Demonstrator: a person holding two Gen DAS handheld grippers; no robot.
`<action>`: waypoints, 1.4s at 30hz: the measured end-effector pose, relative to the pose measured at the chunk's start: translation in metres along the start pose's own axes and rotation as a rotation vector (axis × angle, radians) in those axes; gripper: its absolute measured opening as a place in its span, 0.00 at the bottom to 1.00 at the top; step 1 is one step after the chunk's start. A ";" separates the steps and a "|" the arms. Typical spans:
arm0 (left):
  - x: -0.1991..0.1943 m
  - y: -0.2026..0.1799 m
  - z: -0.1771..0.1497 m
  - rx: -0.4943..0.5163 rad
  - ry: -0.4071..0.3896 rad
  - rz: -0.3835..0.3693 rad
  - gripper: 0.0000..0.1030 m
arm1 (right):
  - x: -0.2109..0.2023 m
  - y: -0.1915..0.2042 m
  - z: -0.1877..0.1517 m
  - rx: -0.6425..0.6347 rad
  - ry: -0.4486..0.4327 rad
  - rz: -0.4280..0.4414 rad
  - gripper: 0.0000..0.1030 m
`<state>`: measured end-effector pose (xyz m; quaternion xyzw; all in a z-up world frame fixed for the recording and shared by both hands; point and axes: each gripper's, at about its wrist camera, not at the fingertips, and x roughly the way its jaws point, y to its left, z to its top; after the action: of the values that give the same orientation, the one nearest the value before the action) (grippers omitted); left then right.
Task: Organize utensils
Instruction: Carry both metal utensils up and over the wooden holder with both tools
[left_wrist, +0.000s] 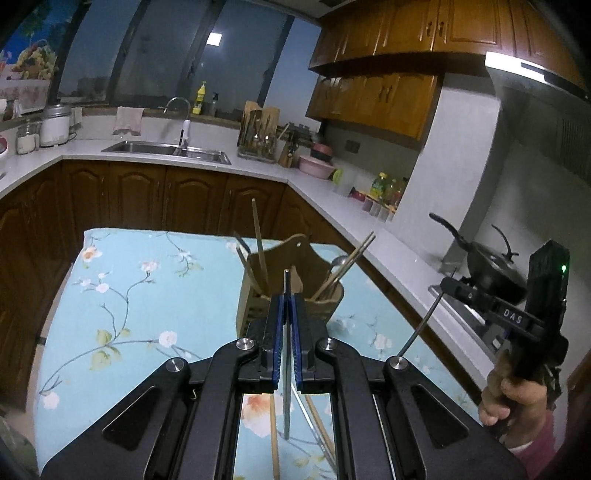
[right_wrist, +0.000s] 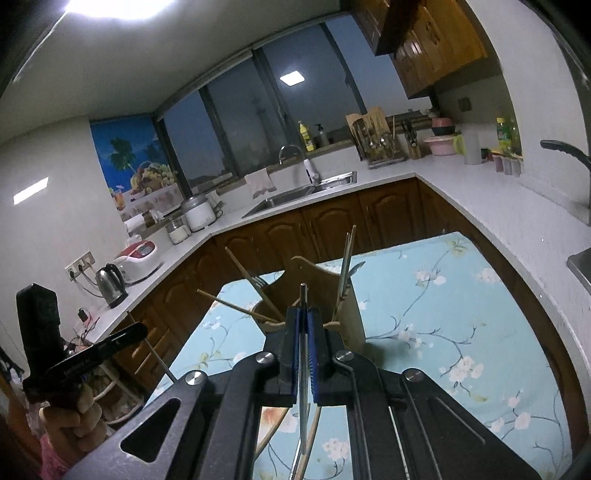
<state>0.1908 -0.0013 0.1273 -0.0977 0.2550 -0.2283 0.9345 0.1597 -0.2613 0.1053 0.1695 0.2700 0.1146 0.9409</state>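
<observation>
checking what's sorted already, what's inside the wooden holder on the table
The wooden holder has chopsticks, a spoon and a fork sticking out; its walls hide their lower ends.

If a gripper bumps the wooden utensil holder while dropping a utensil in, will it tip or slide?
The wooden utensil holder is tall for its base and stands on a tablecloth, so it may slide, or tip if hit near the top. Chopsticks lean outward on both sides, probably adding little weight. The left gripper holds its metal utensil just above it.

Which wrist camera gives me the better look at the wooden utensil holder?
Left wrist view: the wooden utensil holder shows its front and slatted side. In the right wrist view its lower front sits behind the right gripper.
</observation>
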 end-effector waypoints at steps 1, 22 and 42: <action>0.000 0.000 0.003 -0.008 -0.007 -0.007 0.04 | 0.000 0.000 0.001 0.000 -0.004 -0.001 0.04; 0.034 -0.002 0.105 -0.080 -0.280 0.039 0.04 | 0.039 0.002 0.086 0.006 -0.215 -0.063 0.04; 0.144 0.015 0.041 -0.062 -0.123 0.153 0.04 | 0.113 -0.031 0.030 0.030 -0.100 -0.126 0.05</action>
<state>0.3285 -0.0540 0.0954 -0.1209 0.2108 -0.1418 0.9596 0.2736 -0.2623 0.0644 0.1719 0.2346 0.0426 0.9558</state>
